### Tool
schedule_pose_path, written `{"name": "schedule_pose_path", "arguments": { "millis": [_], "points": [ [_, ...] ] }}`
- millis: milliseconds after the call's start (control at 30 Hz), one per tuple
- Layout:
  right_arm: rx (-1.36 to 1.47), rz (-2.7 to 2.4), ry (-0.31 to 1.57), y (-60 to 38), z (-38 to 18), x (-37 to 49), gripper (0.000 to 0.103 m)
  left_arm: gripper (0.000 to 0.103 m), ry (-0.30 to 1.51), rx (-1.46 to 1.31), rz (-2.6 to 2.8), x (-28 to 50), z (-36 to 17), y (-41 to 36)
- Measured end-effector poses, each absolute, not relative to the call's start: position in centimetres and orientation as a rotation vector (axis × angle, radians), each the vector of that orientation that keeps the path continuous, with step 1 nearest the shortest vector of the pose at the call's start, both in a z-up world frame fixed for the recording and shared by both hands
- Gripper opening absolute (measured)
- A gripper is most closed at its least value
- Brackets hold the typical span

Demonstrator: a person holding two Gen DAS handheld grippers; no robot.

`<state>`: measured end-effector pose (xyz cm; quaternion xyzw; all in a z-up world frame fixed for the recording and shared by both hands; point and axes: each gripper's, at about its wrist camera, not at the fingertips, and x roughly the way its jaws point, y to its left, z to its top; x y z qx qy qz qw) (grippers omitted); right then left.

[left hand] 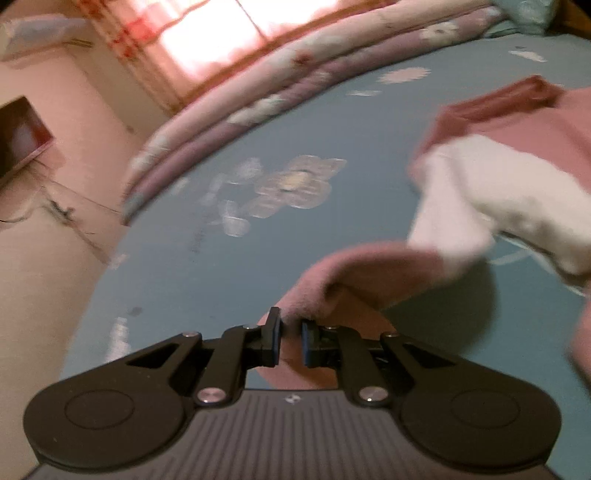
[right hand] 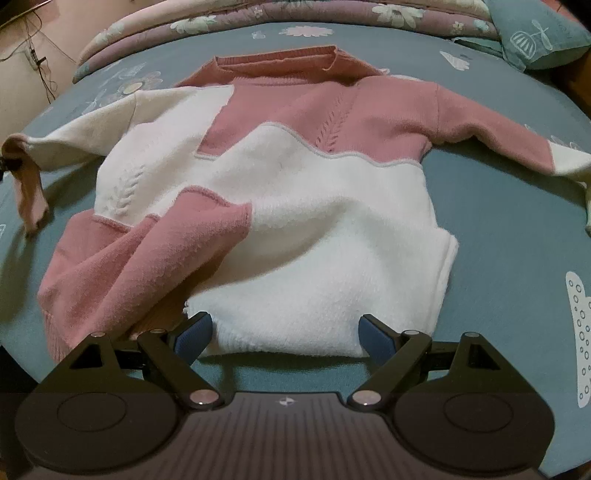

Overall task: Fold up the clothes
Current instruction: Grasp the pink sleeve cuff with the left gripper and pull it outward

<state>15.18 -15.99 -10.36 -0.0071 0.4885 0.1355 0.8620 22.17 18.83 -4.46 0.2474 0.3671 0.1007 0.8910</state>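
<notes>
Pink and white knit: a sweater point(right hand: 295, 206) is laid flat on the bed, collar at the far side, hem toward the right wrist camera, sleeves spread to both sides.
Left claw point(left hand: 291, 338): the jaws are drawn nearly together and are clamped on the pink cuff point(left hand: 325, 288) of one sleeve; pink cloth is seen between the blue pads point(left hand: 276, 341) and bulging just past them.
Held sleeve: it is lifted off the bed, with a shadow cast on the sheet below it, and it runs from the cuff up to the white part of the sweater at the right of the left wrist view.
Right claw point(right hand: 286, 338): the jaws are held wide apart, with nothing gripped; the white hem point(right hand: 288, 343) lies between the fingertips, and whether it is touched cannot be told.
Bed: a blue-green sheet point(right hand: 498, 229) printed with pale flowers is spread under the sweater; a folded purple and pink floral quilt point(right hand: 258, 14) is piled along the far edge, and a blue-green pillow point(right hand: 535, 33) is set at the far right corner.
Room: a bright curtained window point(left hand: 207, 40), pale walls and a dark screen point(left hand: 18, 136) are seen past the bed.
Left wrist view only: the grip on the cuff, the window and the screen are shown, all blurred.
Right wrist view only: the whole sweater, its collar and the far sleeve are shown sharply; the held cuff appears at the left edge.
</notes>
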Motion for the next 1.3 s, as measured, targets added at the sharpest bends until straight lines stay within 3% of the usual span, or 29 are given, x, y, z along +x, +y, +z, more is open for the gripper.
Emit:
{"name": "schedule_pose_path", "arguments": {
  "millis": [267, 567, 1300],
  "points": [
    [-0.016, 0.271, 1.019, -15.9, -10.0, 15.2, 0.090, 0.009, 0.736, 0.594, 0.371, 28.7, -2.5, 22.4],
    [-0.022, 0.232, 1.018, -16.5, -9.8, 15.5, 0.090, 0.009, 0.682, 0.507, 0.448, 34.2, -1.3, 23.3],
    [-0.012, 0.238, 1.008, -17.0, -9.6, 15.3, 0.090, 0.014, 0.836, 0.356, 0.057, 29.2, -6.2, 17.1]
  ]
}}
